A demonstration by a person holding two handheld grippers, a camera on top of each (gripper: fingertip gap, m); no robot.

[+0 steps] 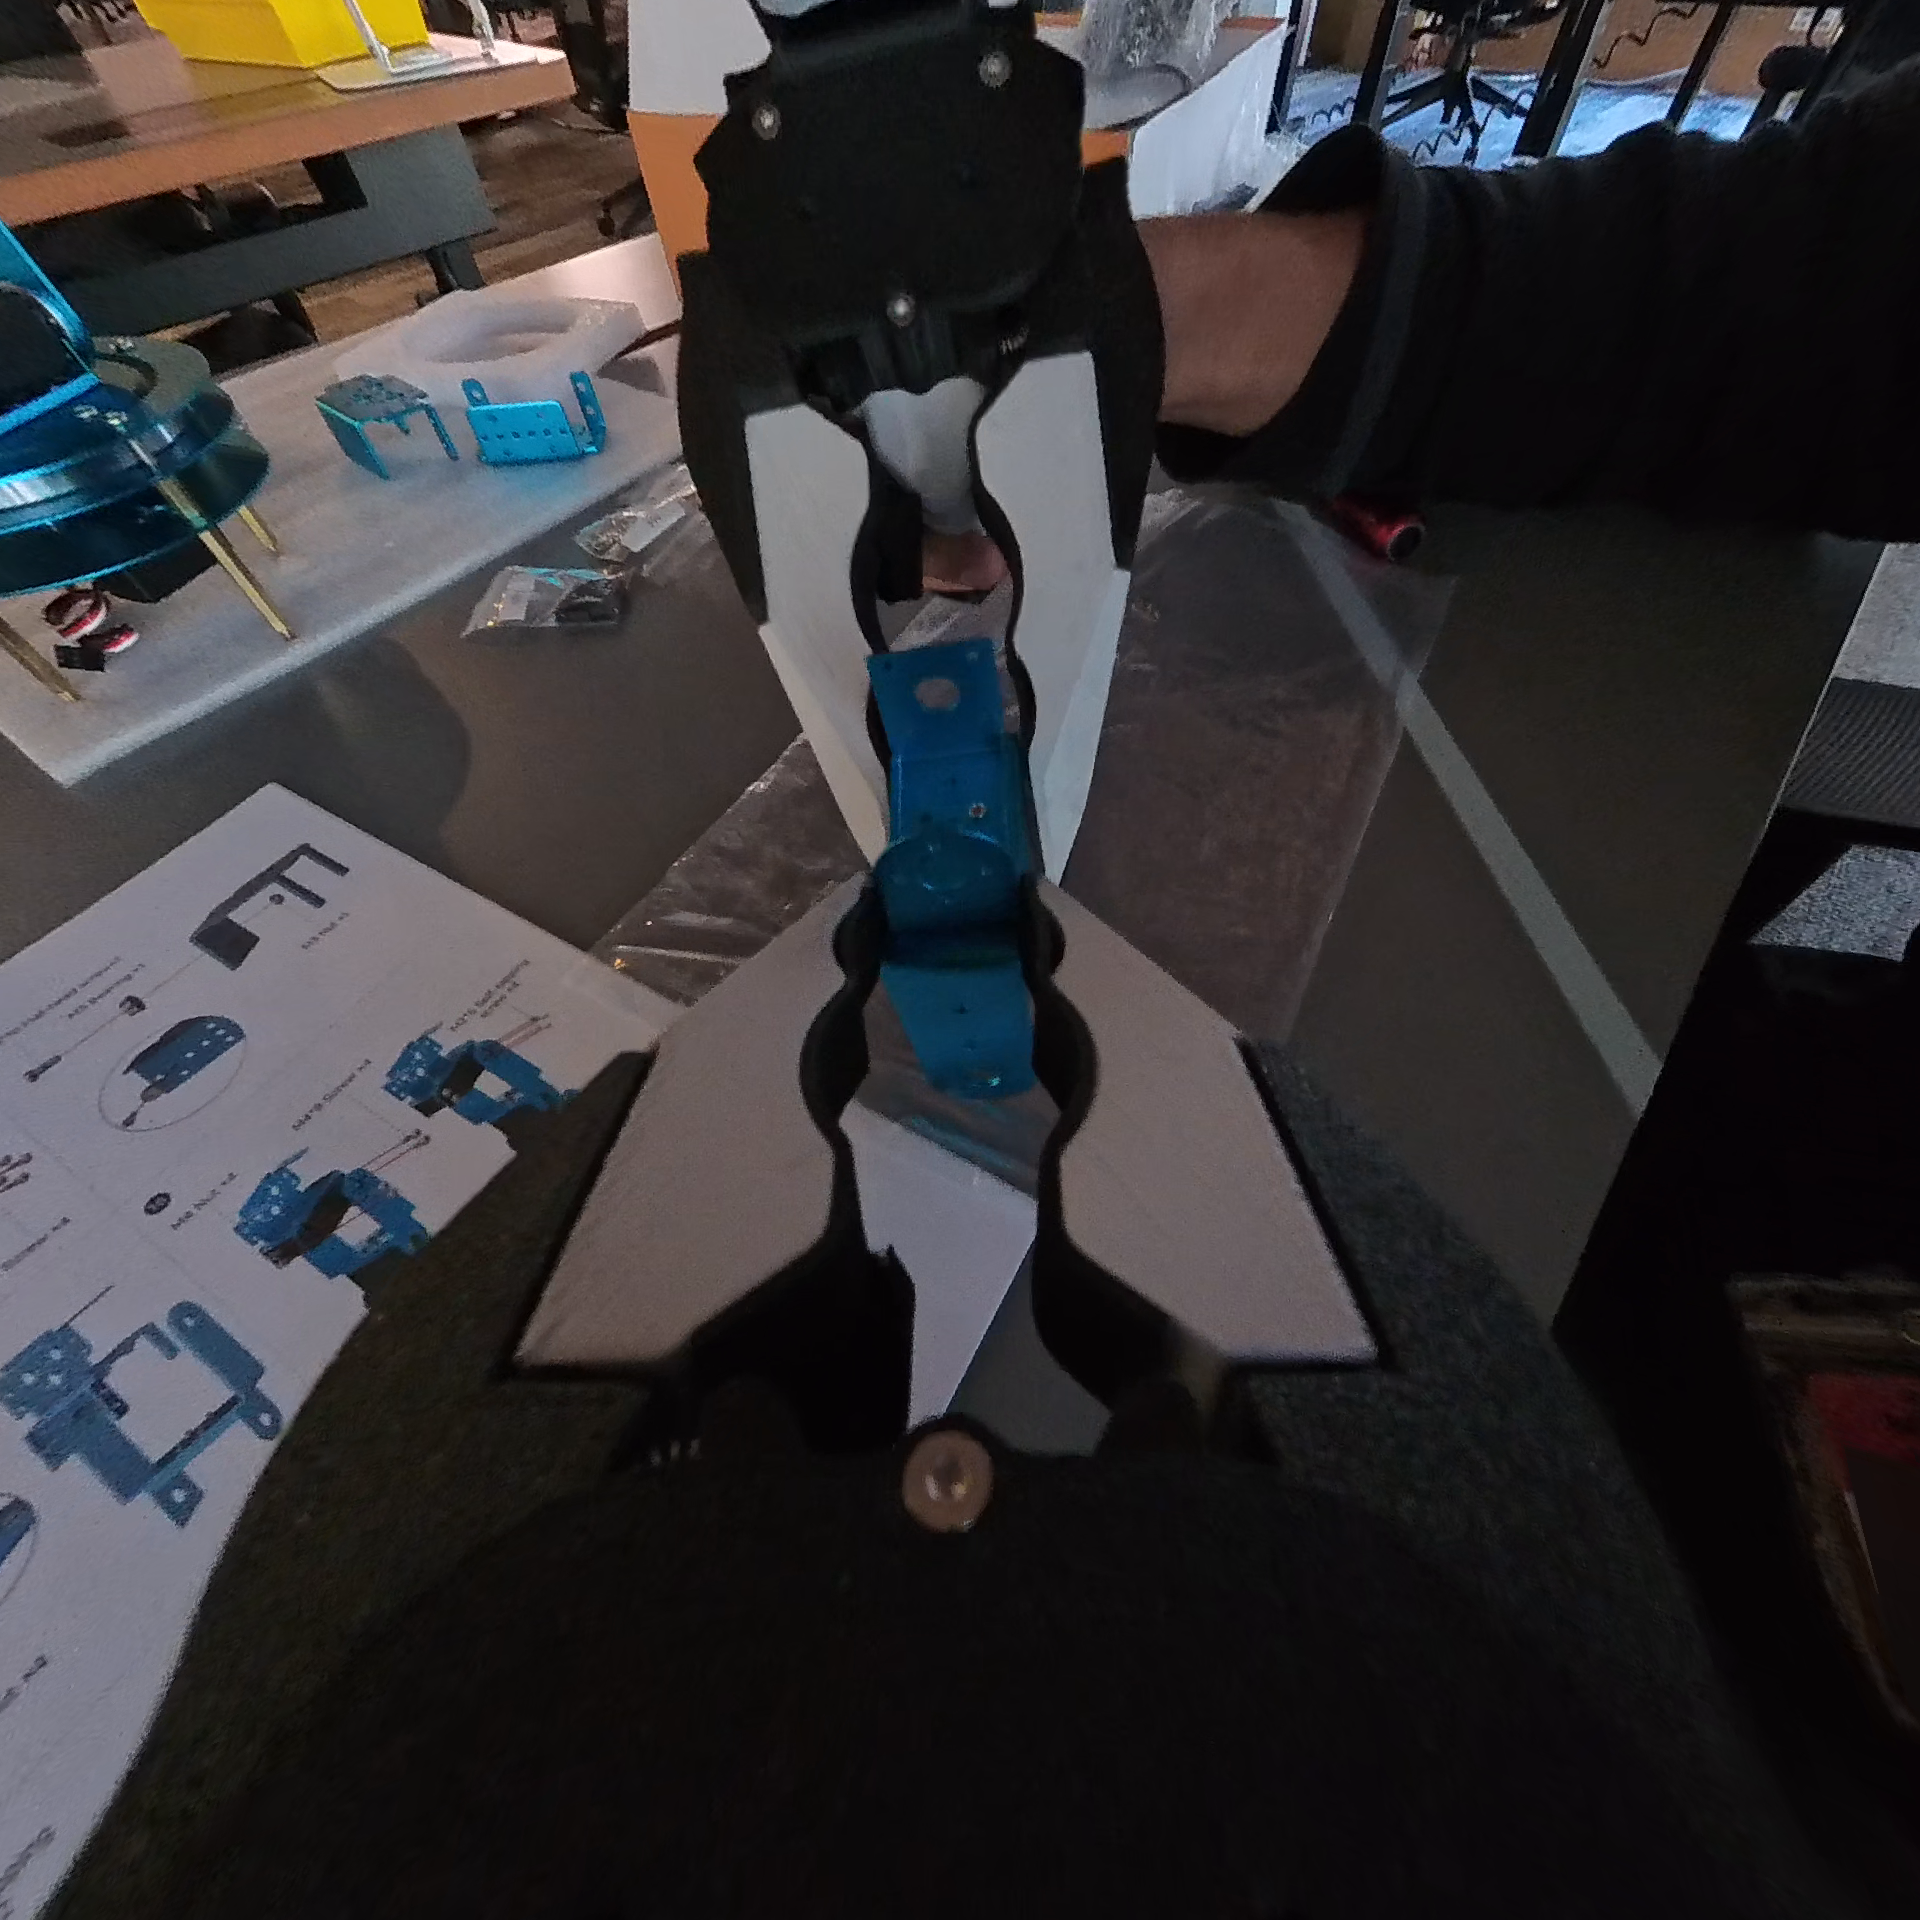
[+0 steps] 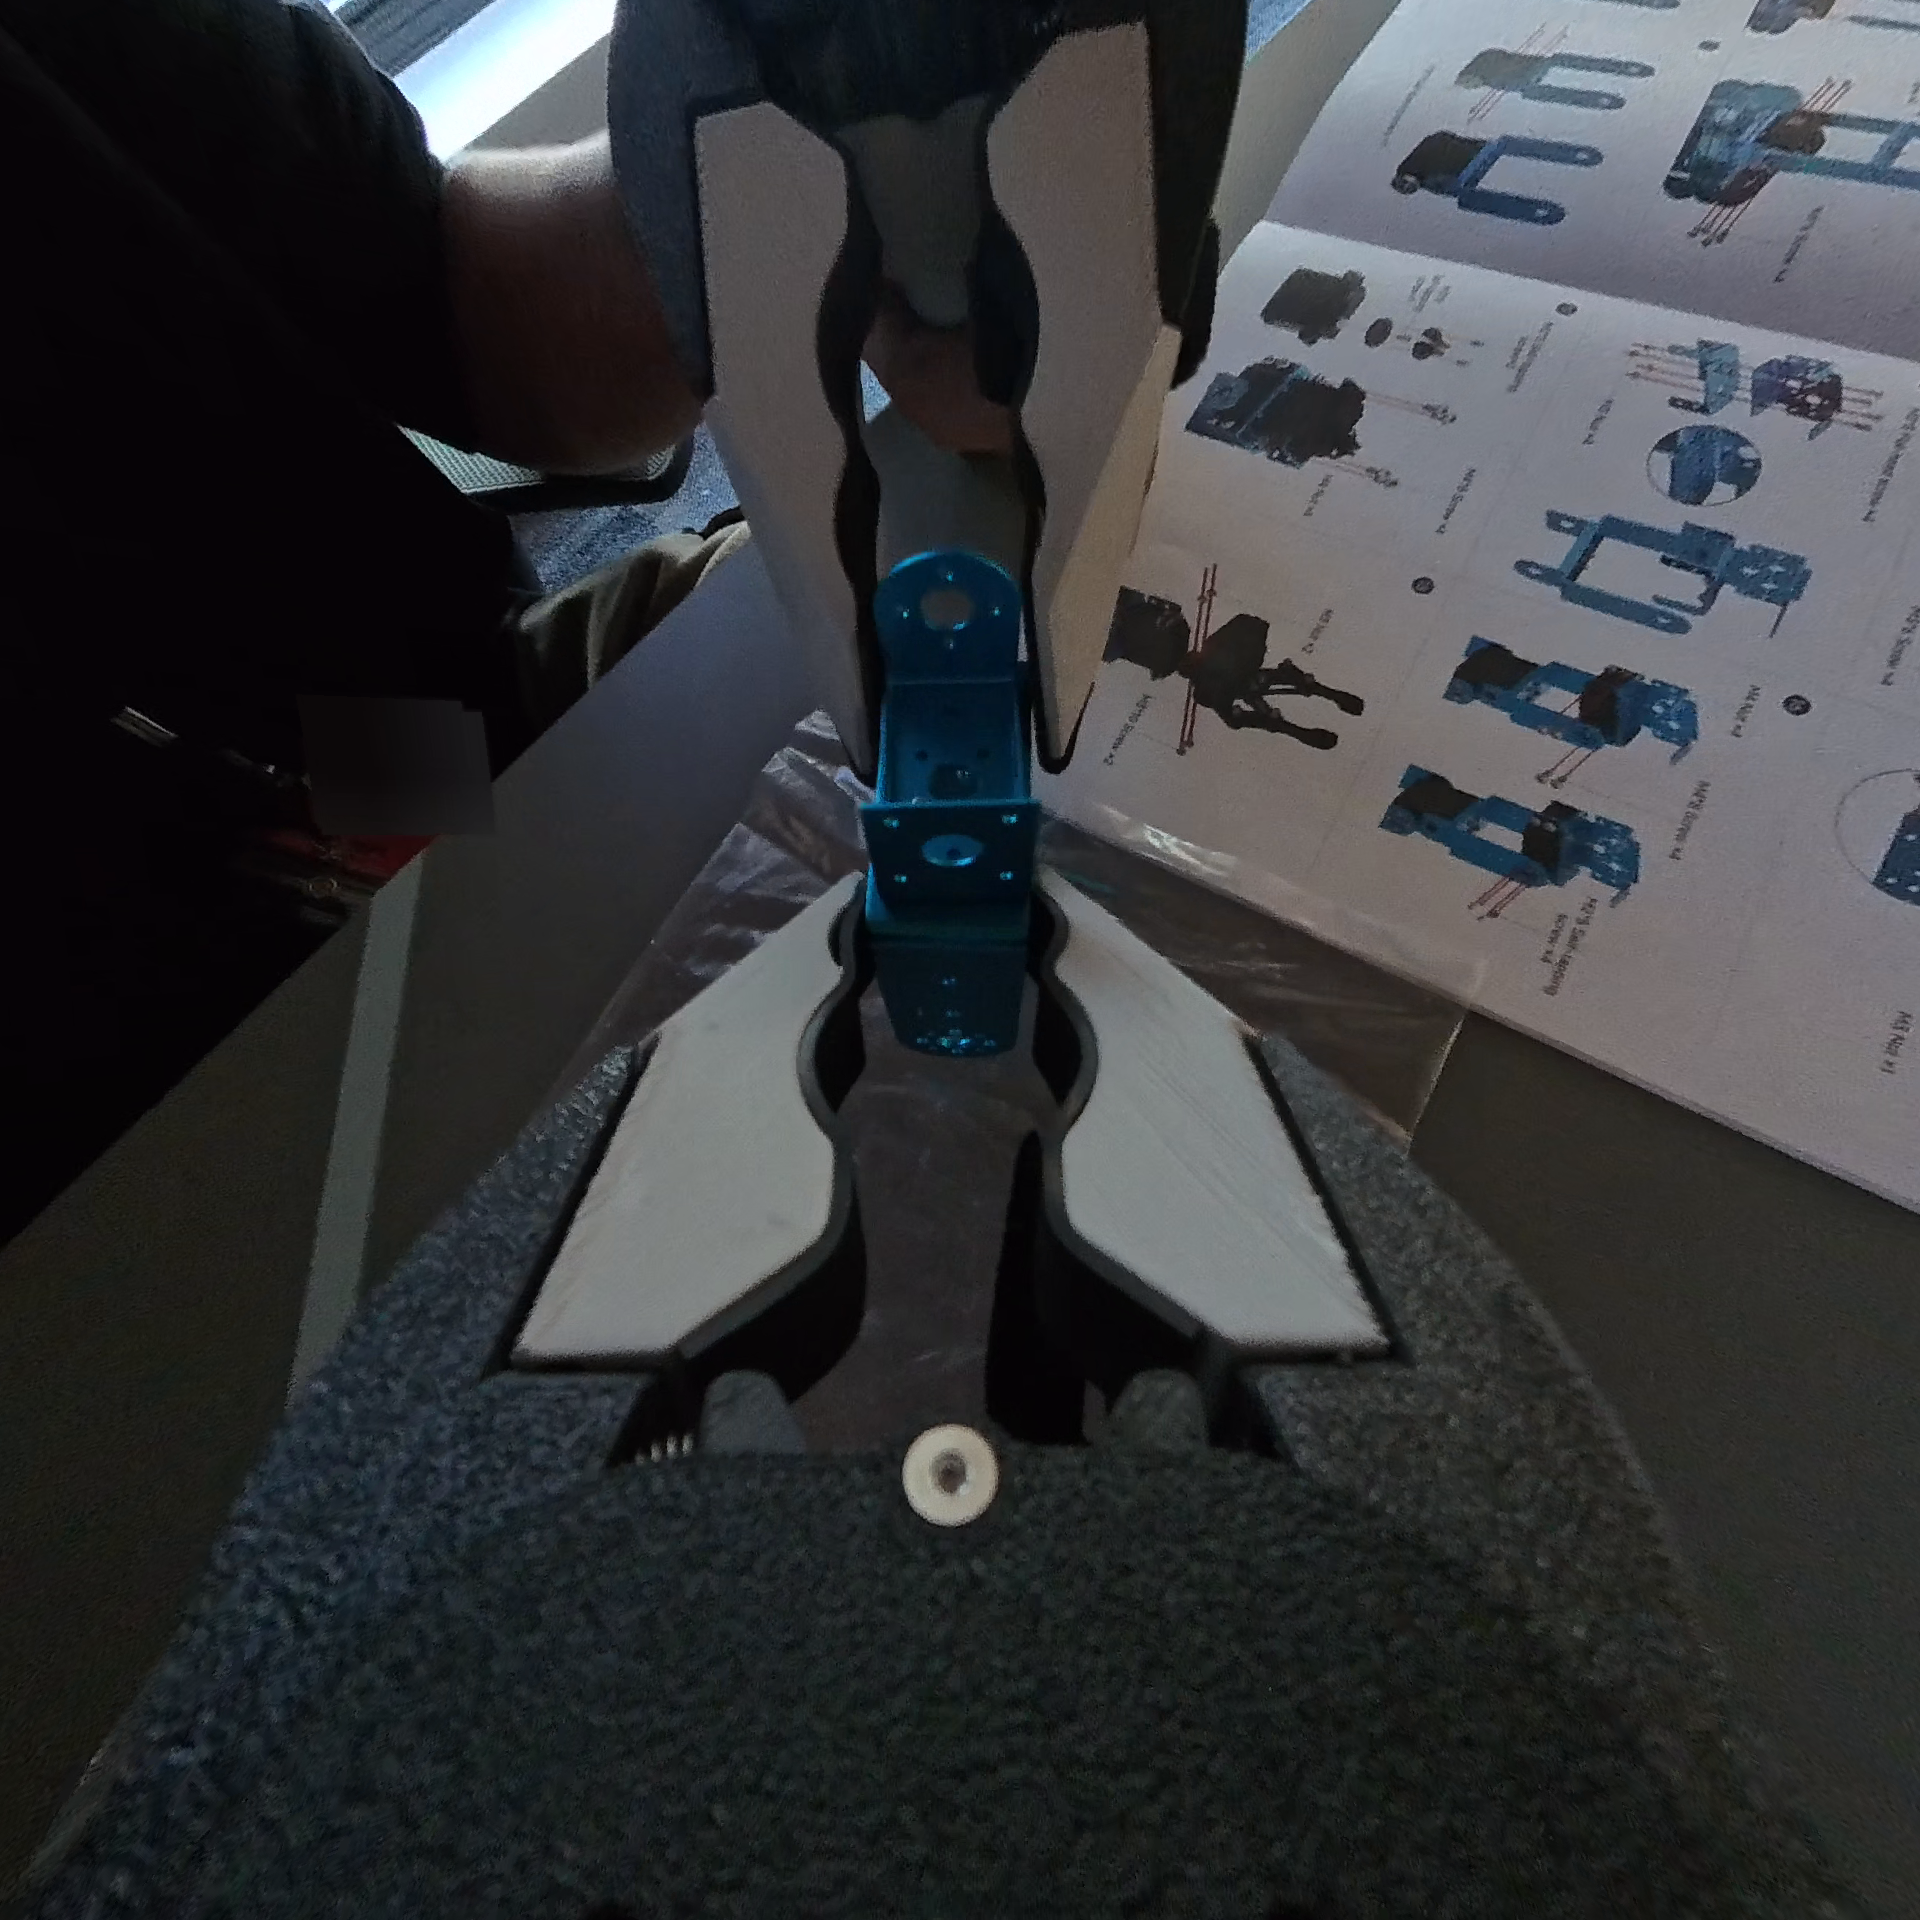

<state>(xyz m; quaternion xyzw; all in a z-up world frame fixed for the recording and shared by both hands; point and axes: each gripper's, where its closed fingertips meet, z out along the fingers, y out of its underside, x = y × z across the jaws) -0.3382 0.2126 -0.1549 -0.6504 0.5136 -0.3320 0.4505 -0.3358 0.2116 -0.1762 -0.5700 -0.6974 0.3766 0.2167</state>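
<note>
Both grippers are meeting nose to nose over the dark tabletop (image 1: 540,748), each gripping one end of a blue metal bracket assembly (image 1: 951,883) held in the air between them.

Left gripper (image 1: 951,904): jaws nearly closed, pinching the near end of the blue metal bracket assembly — its lower tab is hanging down between the white fingers (image 1: 1195,1174). Right gripper (image 2: 940,914): jaws likewise narrowed, clamping the squared flange end of the same assembly (image 2: 951,831). In each wrist view the opposite gripper is coming in from the top, tips pressing the far end of the part; a bare wrist and black sleeve (image 1: 1558,312) are showing behind it.

Under the part a clear plastic bag (image 2: 1195,956) is lying flat on the tabletop. An illustrated instruction sheet (image 1: 208,1143) is lying just beside the bag, to the left in the left view and to the right in the right view.

Farther back in the left view — two loose blue brackets (image 1: 530,421) sitting on a pale board (image 1: 343,561), small parts bags (image 1: 551,603) near them, and a blue round base on brass standoffs (image 1: 114,457) at the left edge.
</note>
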